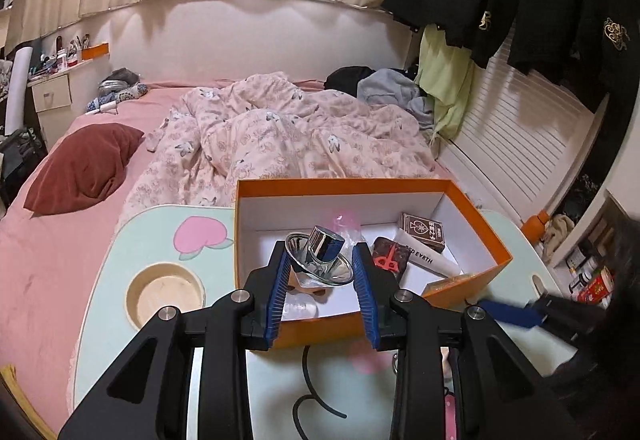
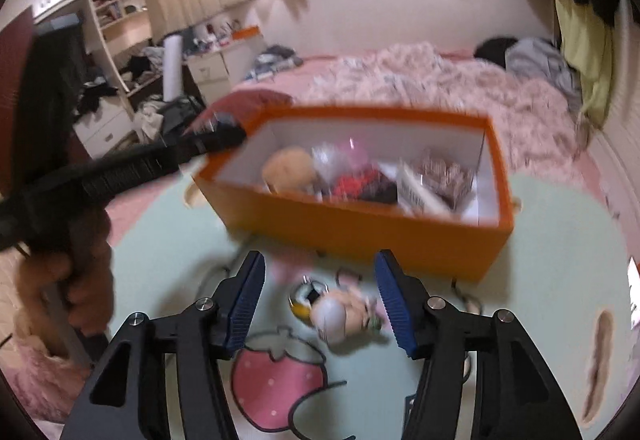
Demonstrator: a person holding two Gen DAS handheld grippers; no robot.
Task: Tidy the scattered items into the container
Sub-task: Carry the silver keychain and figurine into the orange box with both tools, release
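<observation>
Left wrist view: the left gripper (image 1: 321,272) pinches a shiny metal cup-and-saucer piece (image 1: 322,254) between its blue pads, held over the near edge of the orange box (image 1: 472,224). The box sits on the pale green lap table (image 1: 160,240) and holds a card pack (image 1: 421,231), a dark pouch (image 1: 390,256) and a white tube (image 1: 428,254). Release of the metal piece appears imminent.

Right wrist view, blurred: the right gripper (image 2: 320,296) has its jaws spread wide, empty, poised just above a small figurine keychain (image 2: 340,310) lying on the table in front of the box. Judgement: most items are stowed; the metal piece, the keychain and a black cord (image 1: 308,392) remain.
</observation>
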